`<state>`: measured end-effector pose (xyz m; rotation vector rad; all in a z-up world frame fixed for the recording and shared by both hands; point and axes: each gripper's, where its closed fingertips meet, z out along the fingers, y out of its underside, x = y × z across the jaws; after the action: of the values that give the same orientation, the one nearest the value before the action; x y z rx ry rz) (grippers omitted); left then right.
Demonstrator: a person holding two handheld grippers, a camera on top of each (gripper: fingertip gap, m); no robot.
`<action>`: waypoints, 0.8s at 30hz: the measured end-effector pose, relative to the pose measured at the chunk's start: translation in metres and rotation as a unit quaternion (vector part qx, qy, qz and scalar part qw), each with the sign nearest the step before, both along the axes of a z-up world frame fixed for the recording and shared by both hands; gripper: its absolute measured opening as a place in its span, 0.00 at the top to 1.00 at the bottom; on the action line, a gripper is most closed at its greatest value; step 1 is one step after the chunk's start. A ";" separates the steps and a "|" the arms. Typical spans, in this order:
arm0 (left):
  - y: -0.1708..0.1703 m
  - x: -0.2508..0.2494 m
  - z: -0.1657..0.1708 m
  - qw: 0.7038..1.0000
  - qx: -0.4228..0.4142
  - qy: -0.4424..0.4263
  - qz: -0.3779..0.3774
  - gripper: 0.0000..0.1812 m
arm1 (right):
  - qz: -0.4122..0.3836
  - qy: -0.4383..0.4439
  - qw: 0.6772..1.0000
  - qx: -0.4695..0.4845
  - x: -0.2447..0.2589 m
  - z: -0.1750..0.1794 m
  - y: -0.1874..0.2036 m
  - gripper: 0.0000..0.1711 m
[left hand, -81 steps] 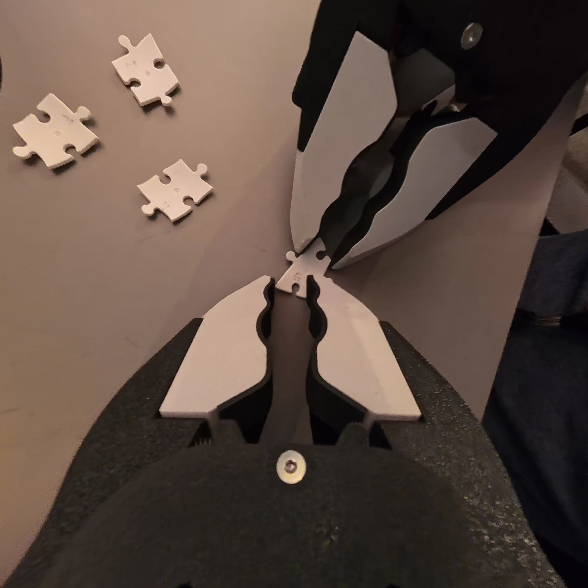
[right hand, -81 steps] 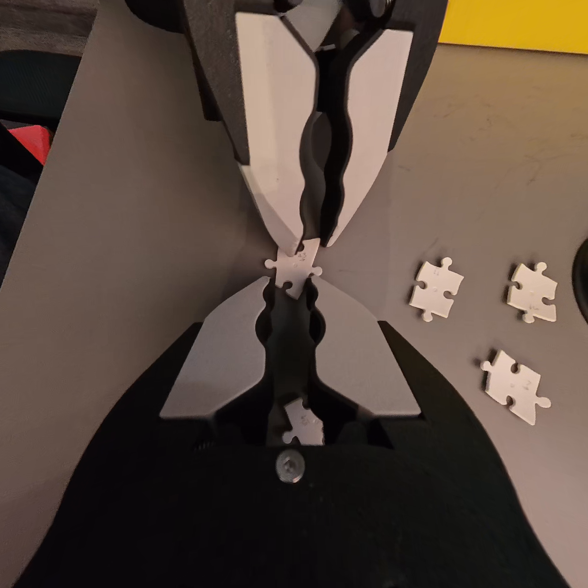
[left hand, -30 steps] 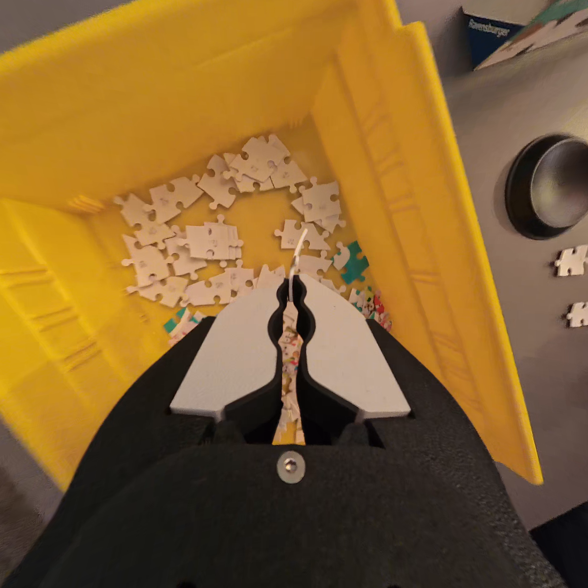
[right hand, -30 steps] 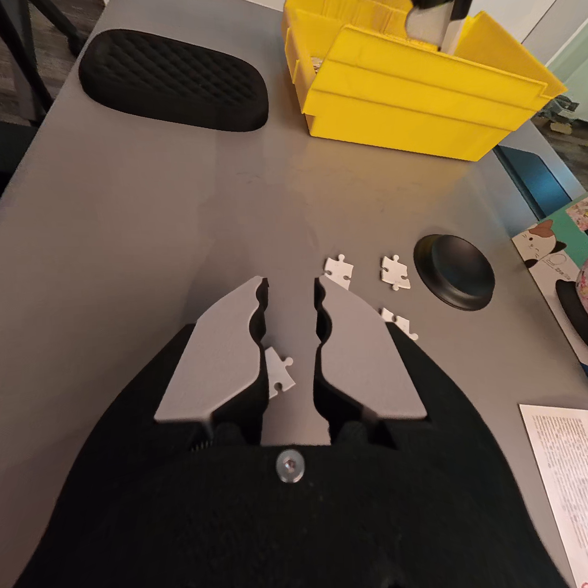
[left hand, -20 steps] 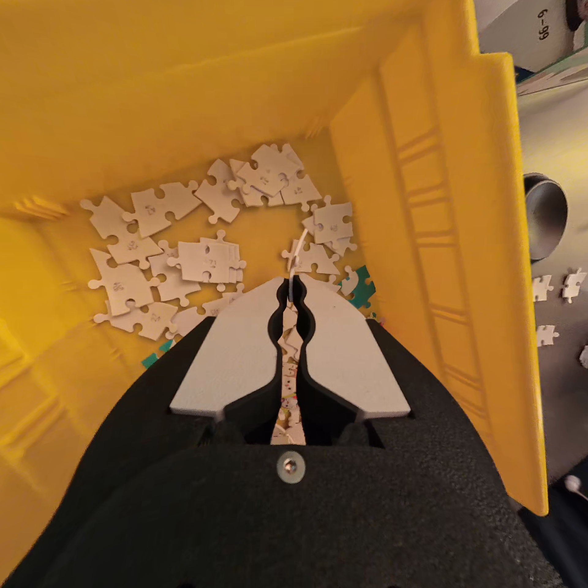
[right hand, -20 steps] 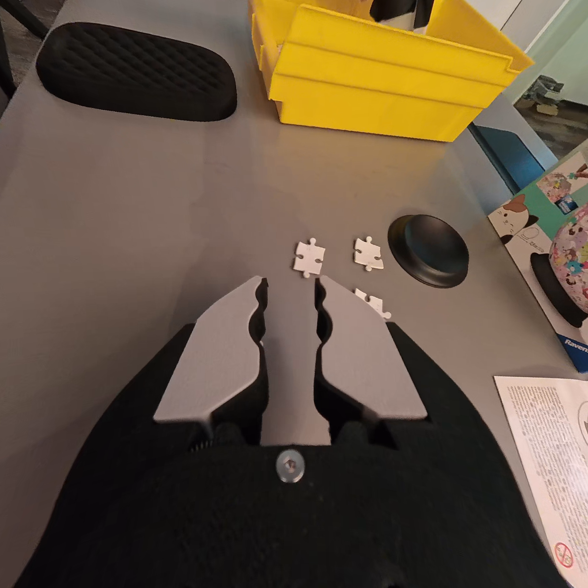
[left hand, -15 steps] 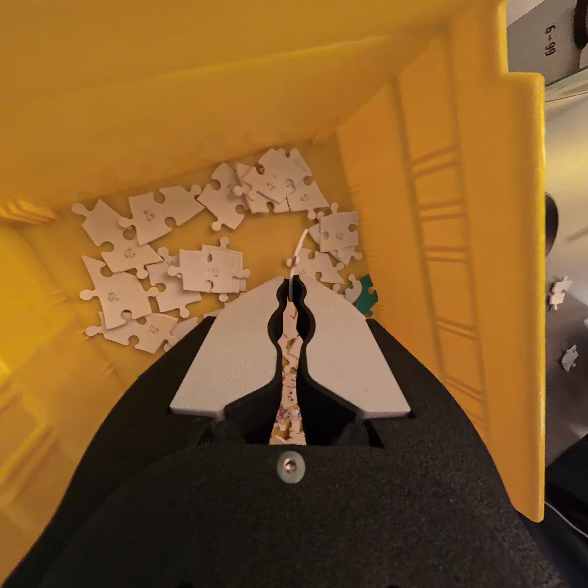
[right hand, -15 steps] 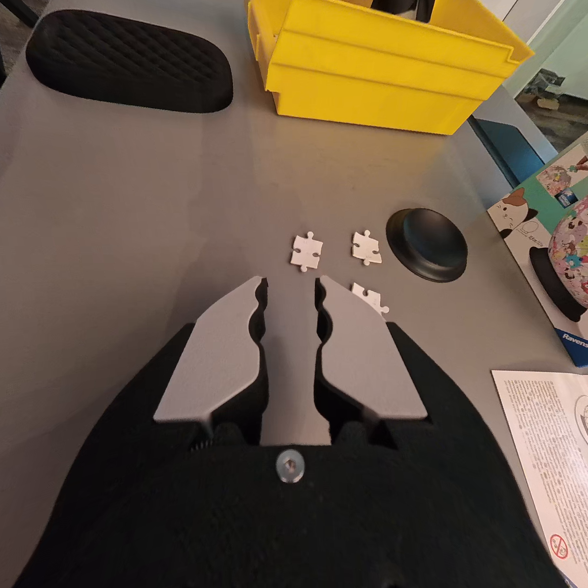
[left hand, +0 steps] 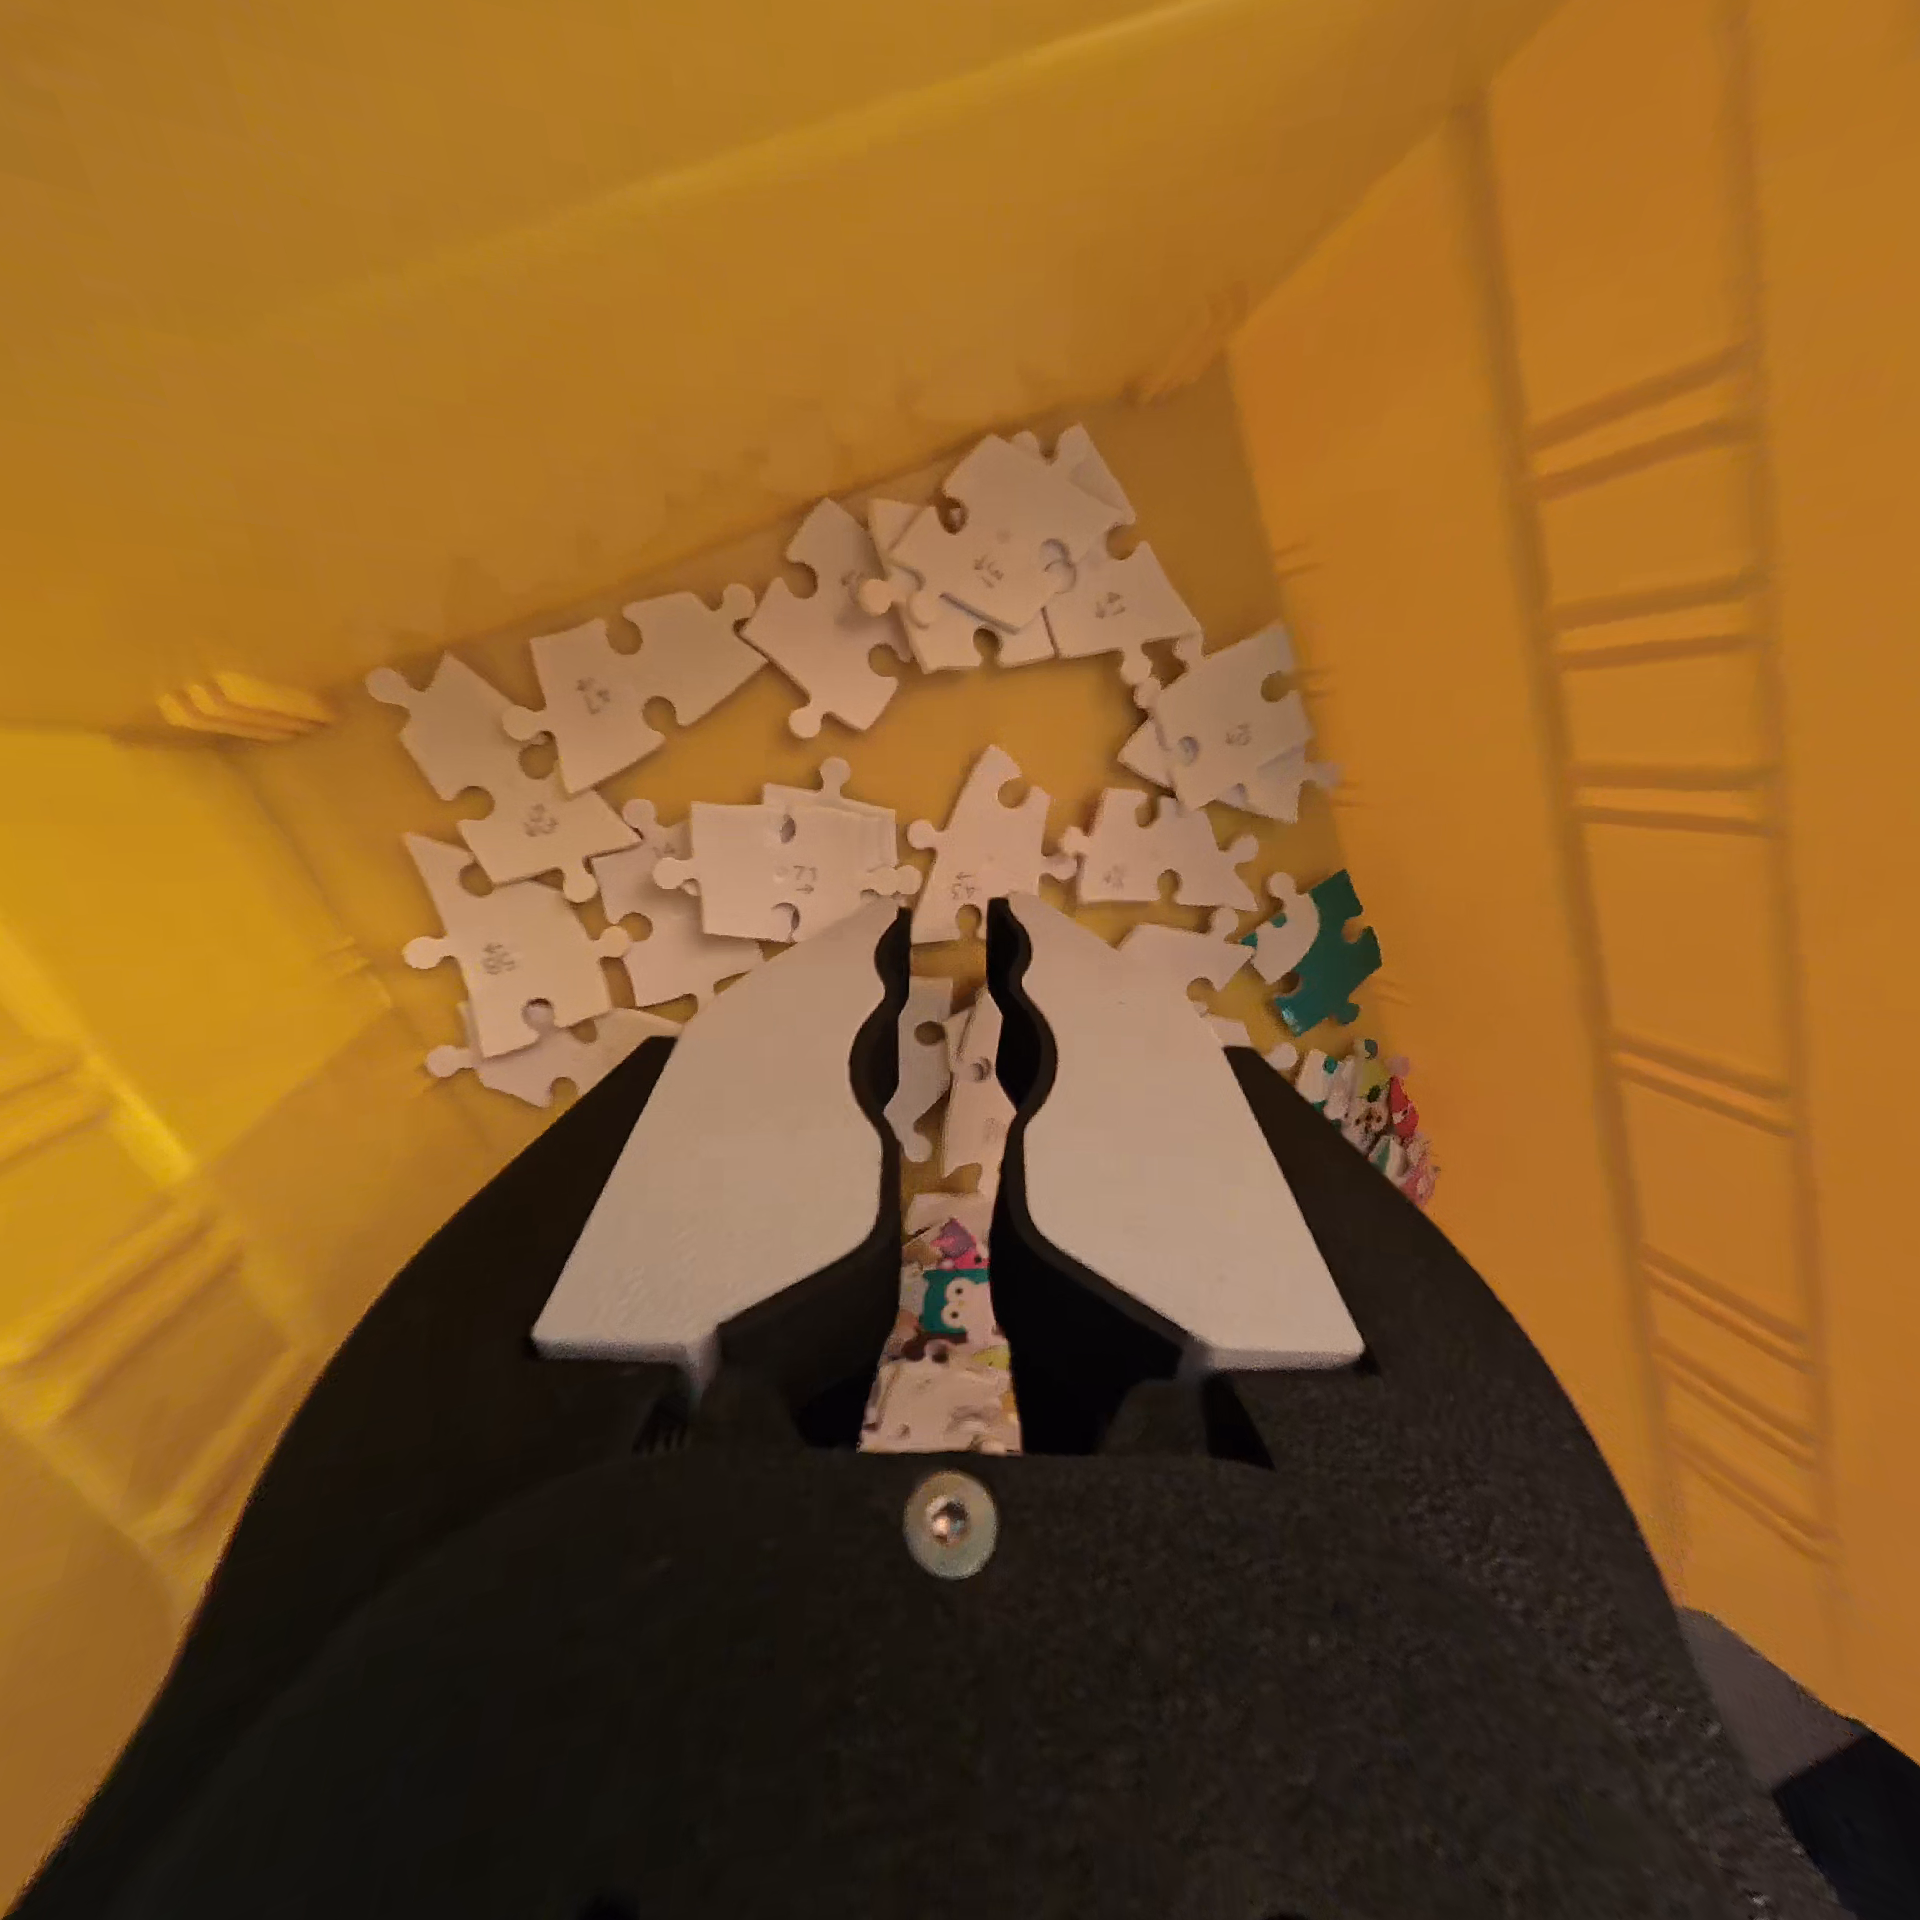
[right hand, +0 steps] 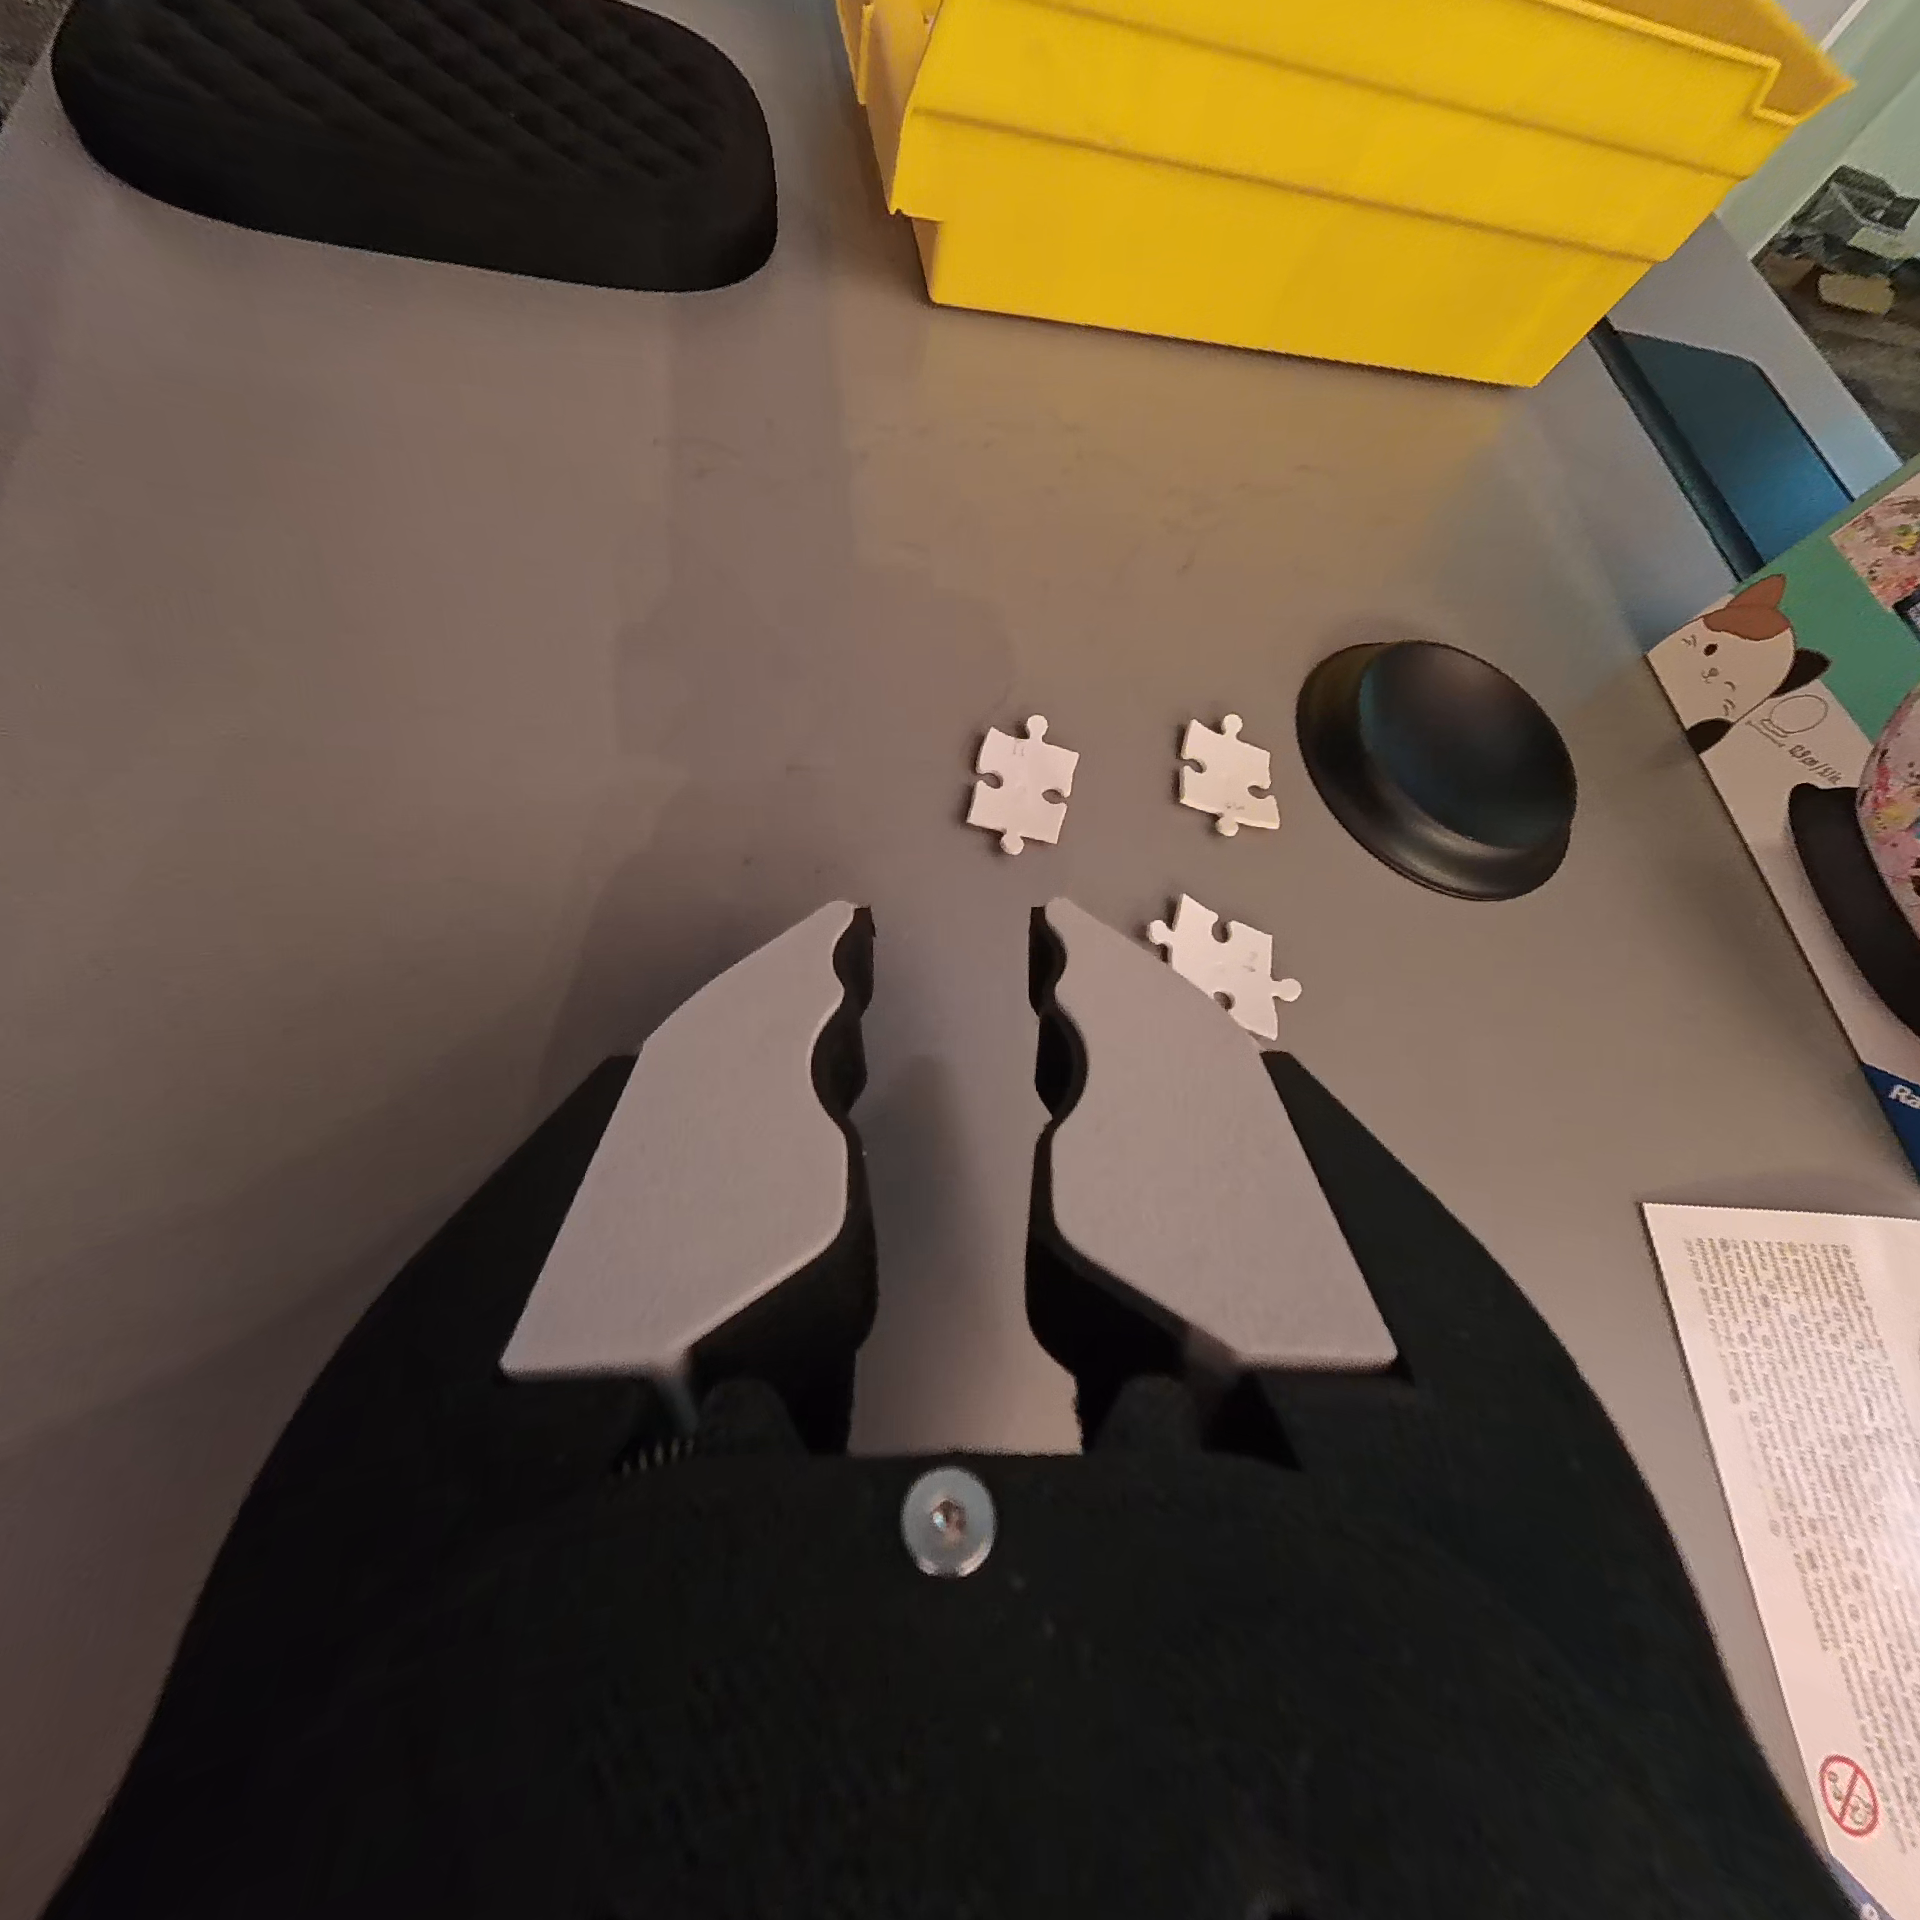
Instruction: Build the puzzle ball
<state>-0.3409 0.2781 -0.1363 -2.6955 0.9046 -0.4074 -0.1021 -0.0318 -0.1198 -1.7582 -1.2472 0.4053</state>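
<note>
Left wrist view: yellow bin (left hand: 623, 312) holds the loose puzzle pieces (left hand: 790, 862), mostly blank side up; left gripper (left hand: 948, 909) jaws released over one at 12 o'clock. Pinch a single piece by its edge. Right gripper (right hand: 951, 914) hovers over the bench (right hand: 416, 623), jaws released, three pieces (right hand: 1023, 784) at 1 o'clock.

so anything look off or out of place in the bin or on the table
Nothing is damaged or spilled. In the yellow bin, most puzzle pieces lie blank side up; a teal piece and a few colourful ones beside it lie printed side up. Three pieces lie apart on the table.

White puzzle pcs (left hand: 790, 873) piled in yellow bin (left hand: 727, 312).
</note>
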 end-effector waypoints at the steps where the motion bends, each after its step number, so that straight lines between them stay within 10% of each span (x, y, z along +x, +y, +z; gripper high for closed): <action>1: 0.000 0.000 0.005 1.000 0.019 0.002 -0.011 0.92 | 0.001 0.000 1.000 -0.001 0.000 0.000 0.000 0.83; 10: -0.001 -0.008 0.110 0.938 0.336 -0.064 -0.059 0.88 | 0.005 -0.005 1.000 0.002 0.000 -0.002 -0.003 0.83; 24: 0.009 -0.051 0.154 0.858 0.504 -0.051 0.083 0.85 | 0.002 0.001 1.000 -0.001 0.001 -0.004 -0.001 0.83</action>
<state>-0.3916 0.2874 0.0178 -1.7287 0.5881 0.0005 -0.1009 -0.0333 -0.1234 -1.7573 -1.2500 0.4101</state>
